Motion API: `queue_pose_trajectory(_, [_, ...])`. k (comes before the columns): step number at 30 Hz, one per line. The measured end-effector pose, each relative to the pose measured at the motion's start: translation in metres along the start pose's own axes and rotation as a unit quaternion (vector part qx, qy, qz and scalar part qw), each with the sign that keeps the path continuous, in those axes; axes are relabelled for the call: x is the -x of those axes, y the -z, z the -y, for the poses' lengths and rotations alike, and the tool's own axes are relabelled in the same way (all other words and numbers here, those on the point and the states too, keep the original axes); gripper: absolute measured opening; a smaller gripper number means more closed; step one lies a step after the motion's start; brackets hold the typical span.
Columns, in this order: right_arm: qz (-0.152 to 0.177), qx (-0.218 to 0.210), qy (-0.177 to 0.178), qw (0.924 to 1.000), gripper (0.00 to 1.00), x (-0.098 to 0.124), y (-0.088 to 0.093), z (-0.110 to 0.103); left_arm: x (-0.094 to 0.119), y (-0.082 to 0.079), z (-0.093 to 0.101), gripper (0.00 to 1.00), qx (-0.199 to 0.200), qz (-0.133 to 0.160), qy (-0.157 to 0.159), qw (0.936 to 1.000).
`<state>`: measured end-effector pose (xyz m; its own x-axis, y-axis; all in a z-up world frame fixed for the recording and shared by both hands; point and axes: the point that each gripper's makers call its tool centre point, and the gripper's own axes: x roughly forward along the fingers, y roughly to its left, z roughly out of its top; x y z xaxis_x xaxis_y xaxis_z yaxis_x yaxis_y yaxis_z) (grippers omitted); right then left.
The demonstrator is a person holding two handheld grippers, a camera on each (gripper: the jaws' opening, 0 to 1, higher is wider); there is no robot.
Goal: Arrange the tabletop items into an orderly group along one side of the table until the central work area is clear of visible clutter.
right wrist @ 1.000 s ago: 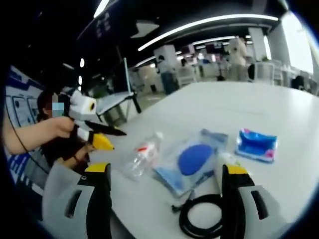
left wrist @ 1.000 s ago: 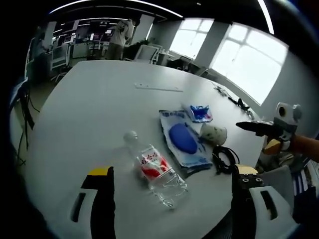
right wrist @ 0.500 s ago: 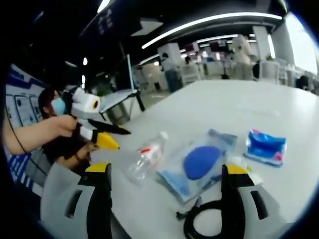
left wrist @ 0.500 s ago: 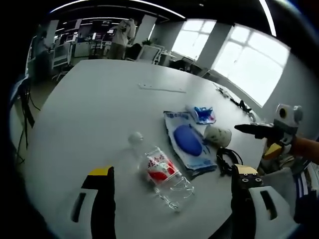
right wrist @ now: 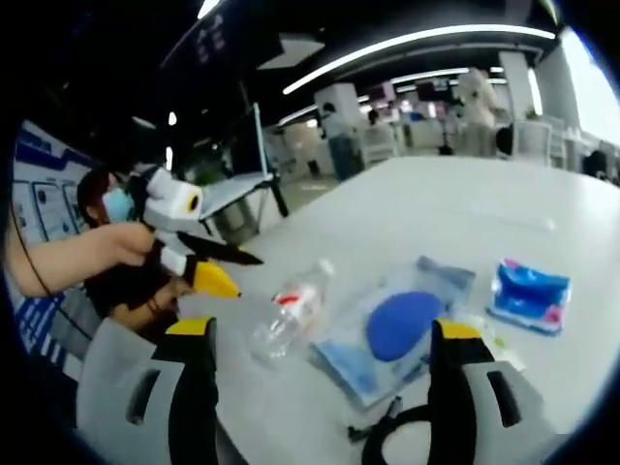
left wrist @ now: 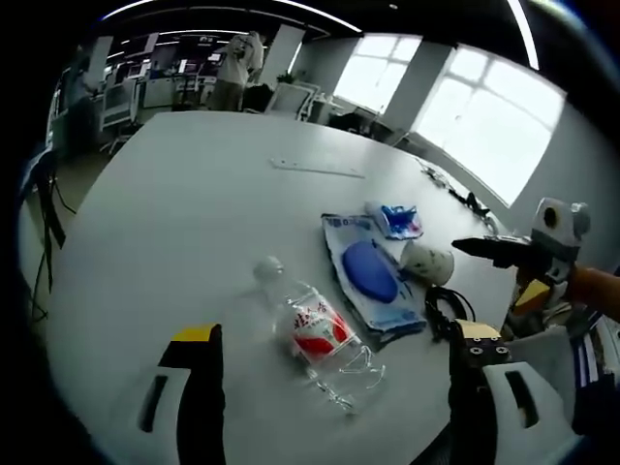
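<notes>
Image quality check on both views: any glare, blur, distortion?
Left gripper view: sharp, windows blown out, strong fisheye bend on the table edge. Right gripper view: softer; bottle and blue pouch slightly blurred, ceiling light strips glaring.

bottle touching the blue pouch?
Apart. Left gripper view shows bare table between the bottle and the blue pouch.

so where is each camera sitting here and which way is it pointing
Left gripper view: rides on the left gripper, looking across the white table over the lying water bottle toward the windows; the right gripper enters from the right.
Right gripper view: rides on the right gripper, facing the office interior; the left gripper, held in a hand, shows at left.
Shared: bottle, clear pouch with blue item, blue packet, black cable.
</notes>
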<state>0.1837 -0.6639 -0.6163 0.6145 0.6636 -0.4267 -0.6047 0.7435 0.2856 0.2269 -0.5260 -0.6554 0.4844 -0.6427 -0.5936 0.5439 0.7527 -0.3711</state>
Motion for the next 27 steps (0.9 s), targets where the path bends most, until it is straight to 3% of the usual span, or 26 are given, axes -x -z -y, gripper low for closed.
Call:
queue_pose_trajectory(8, [-0.008, 0.007, -0.02, 0.9997, 0.88, -0.014, 0.002, -0.011, -0.007, -0.002, -0.001, 0.96, 0.008, -0.001, 0.004, 1.0])
queue_pose_trajectory(13, [-0.032, 0.029, -0.039, 0.9983, 0.87, -0.031, 0.012, -0.021, -0.015, 0.002, 0.001, 0.95, 0.016, -0.012, 0.014, 0.9997])
queue_pose_trajectory(23, [-0.06, -0.001, -0.035, 0.9976, 0.82, -0.065, 0.03, -0.034, -0.034, 0.0, -0.009, 0.92, 0.064, -0.015, 0.005, 0.9978])
queue_pose_trajectory(27, [-0.072, -0.017, -0.032, 0.9968, 0.78, -0.081, 0.038, -0.042, -0.041, -0.009, -0.006, 0.88, 0.088, 0.001, 0.002, 0.9961])
